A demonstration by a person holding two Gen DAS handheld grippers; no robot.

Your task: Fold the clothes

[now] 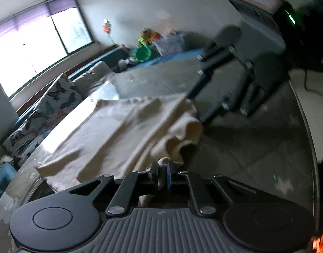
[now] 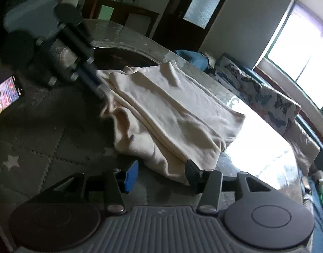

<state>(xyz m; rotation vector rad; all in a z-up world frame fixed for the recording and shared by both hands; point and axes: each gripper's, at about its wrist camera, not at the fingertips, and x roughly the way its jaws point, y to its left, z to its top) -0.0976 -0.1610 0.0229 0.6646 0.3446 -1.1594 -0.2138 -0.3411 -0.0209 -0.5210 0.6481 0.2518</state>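
Left claw (image 1: 162, 169) clamped on a bunched edge of the cream garment (image 1: 127, 130), low in the middle of the left wrist frame, cloth pinched between the 2 fingers. Seen again at the left of the right wrist frame (image 2: 102, 92), gripping the same garment (image 2: 174, 113) at its left edge. Right claw (image 2: 161, 175) standing apart at the bottom of its own frame, blue pad (image 2: 130, 176) on the left, black finger (image 2: 193, 174) on the right, the garment's near corner between them and resting against the black finger; no pinch to be seen. Appears blurred at the upper right of the left wrist frame (image 1: 194, 93).

Garment spread in folded layers across the middle of both frames, on a grey table (image 2: 56, 139). Phone (image 2: 5, 97) lit at the far left. Butterfly cushion (image 1: 45, 109) at the left, window (image 1: 35, 38) upper left, green bucket (image 1: 142, 53) at the back.
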